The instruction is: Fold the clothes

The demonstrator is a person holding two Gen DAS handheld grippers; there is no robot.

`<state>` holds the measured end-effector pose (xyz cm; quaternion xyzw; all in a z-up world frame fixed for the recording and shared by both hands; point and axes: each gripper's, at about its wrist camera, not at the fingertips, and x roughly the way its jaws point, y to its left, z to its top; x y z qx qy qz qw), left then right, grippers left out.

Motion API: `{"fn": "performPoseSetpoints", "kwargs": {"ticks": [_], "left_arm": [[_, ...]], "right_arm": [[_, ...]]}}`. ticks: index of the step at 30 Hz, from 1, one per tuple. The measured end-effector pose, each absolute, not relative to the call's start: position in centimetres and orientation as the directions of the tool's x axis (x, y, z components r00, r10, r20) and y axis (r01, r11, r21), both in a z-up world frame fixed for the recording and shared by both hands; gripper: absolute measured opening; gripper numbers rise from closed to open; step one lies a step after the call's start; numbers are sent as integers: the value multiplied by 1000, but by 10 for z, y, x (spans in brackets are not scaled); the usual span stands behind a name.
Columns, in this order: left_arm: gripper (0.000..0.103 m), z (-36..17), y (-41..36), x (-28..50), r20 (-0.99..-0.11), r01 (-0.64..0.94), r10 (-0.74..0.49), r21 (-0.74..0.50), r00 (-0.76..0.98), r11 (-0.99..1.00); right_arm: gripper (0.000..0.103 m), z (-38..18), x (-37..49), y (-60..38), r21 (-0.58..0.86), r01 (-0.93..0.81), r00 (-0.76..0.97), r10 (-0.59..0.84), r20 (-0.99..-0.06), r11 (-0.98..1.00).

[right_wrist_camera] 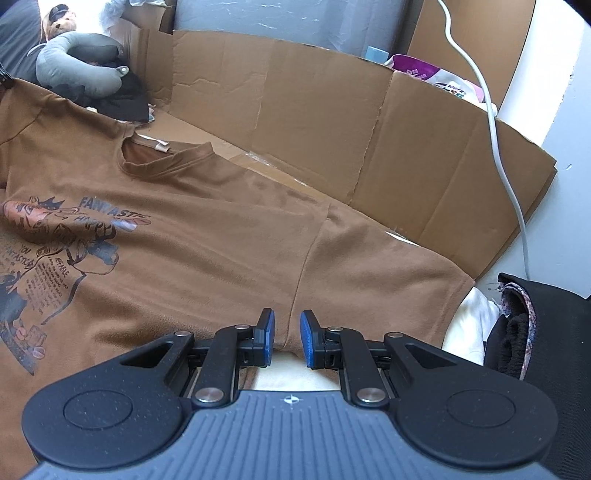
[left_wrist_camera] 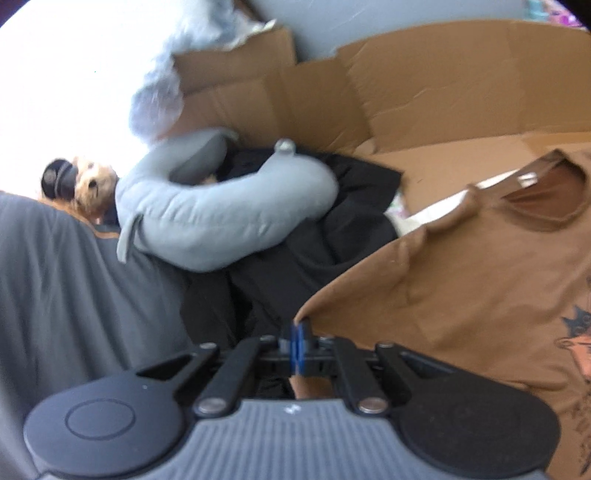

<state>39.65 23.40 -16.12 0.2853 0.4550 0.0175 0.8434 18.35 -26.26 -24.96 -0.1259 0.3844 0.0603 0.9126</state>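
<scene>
left gripper (left_wrist_camera: pixel 297 332) fingers pinching brown t-shirt (right_wrist_camera: pixel 207 236) sleeve edge; right gripper (right_wrist_camera: pixel 287 338) fingers spread.

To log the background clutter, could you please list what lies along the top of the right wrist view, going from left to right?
Teddy bear → grey neck pillow → cardboard wall → printed bag → white cable.

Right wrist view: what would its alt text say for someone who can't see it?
An open two-finger right gripper with blue pads hovers at the edge of a brown printed T-shirt spread flat in front of brown cardboard sheets. Far left sit a grey U-shaped neck pillow and a teddy bear.
</scene>
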Motion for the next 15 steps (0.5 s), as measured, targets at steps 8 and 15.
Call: {"fn": "performPoseSetpoints", "kwargs": {"ticks": [8, 15], "left_arm": [[2, -193, 260, 438, -775, 161, 360, 502, 518, 849], [10, -209, 261, 442, -779, 127, 368, 490, 509, 862]], "right_arm": [[21, -258, 183, -260, -188, -213, 685, 9, -729, 959], [21, -262, 180, -257, -191, -229, 678, 15, -735, 954]]}}
